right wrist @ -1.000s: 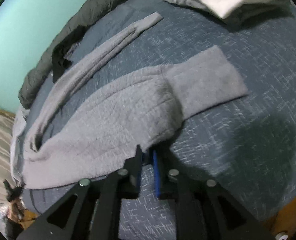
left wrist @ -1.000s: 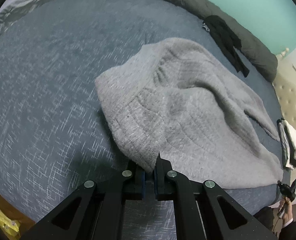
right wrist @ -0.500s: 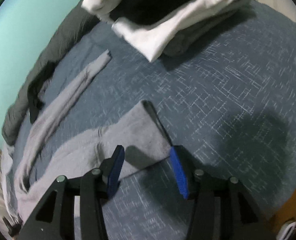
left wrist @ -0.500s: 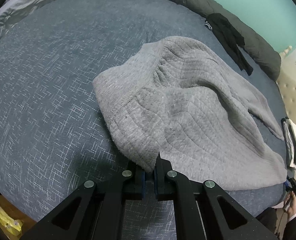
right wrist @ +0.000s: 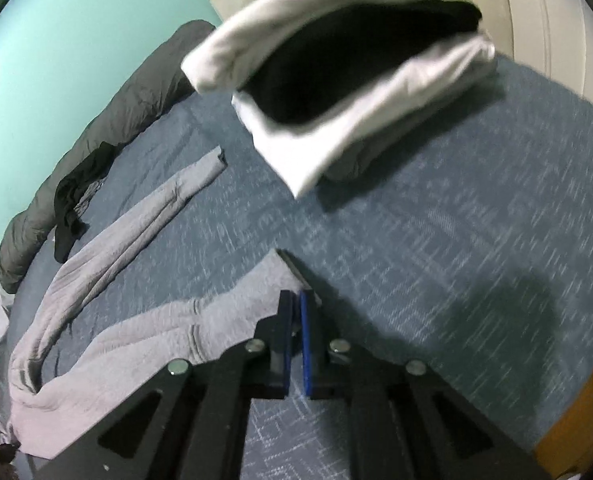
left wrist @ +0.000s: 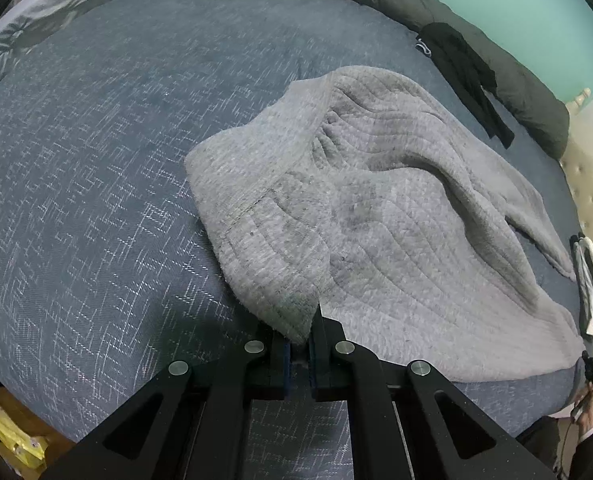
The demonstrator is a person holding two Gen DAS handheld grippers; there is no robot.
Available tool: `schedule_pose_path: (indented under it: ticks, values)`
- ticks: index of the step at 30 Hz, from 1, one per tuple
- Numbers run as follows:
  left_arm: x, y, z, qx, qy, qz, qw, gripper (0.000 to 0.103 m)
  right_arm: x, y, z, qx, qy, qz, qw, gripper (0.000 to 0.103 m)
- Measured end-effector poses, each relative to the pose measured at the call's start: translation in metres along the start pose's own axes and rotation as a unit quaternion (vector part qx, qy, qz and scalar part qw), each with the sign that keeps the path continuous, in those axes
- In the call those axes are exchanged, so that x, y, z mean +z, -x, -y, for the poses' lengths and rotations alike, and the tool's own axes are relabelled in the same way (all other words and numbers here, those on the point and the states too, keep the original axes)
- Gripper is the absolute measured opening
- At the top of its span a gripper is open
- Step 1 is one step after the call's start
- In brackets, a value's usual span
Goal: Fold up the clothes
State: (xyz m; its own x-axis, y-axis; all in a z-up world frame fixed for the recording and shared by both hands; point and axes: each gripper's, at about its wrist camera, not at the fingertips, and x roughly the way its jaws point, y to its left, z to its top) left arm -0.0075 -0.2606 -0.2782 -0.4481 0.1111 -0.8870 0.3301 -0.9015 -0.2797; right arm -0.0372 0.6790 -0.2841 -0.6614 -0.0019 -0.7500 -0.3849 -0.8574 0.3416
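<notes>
A grey knit sweater (left wrist: 396, 220) lies spread on the blue-grey bed cover (left wrist: 96, 200). My left gripper (left wrist: 299, 320) is shut on the near corner of its hem, which is lifted a little. In the right wrist view the sweater (right wrist: 136, 340) stretches away to the left, with its far sleeve (right wrist: 136, 224) lying straight. My right gripper (right wrist: 295, 300) is shut on the cuff of the near sleeve (right wrist: 264, 284), whose corner shows just past the fingertips.
A folded white and black stack (right wrist: 336, 80) sits close ahead of the right gripper, near the cream headboard (left wrist: 592, 184). A dark duvet roll (left wrist: 496, 52) and a black garment (left wrist: 468, 76) line the far edge. The bed's wooden edge (right wrist: 576, 412) is at the right.
The right gripper moved along the sleeve from the sweater's body to the cuff, opened around it, then shut on it. The left gripper kept its hold and place.
</notes>
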Motion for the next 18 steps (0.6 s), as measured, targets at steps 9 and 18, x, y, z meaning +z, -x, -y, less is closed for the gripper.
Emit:
schedule_pose_path:
  ticks: [9,18]
  values:
    - [-0.002,0.001,-0.006,-0.013,0.017,-0.002,0.9998,0.011,-0.001,-0.008,-0.006,-0.045,0.030,-0.014,0.998,0.006]
    - [-0.003,0.046,-0.013,0.029,-0.001,0.032,0.9991,0.025,0.009,0.016,-0.068,0.000,0.101,0.008,0.995,0.007]
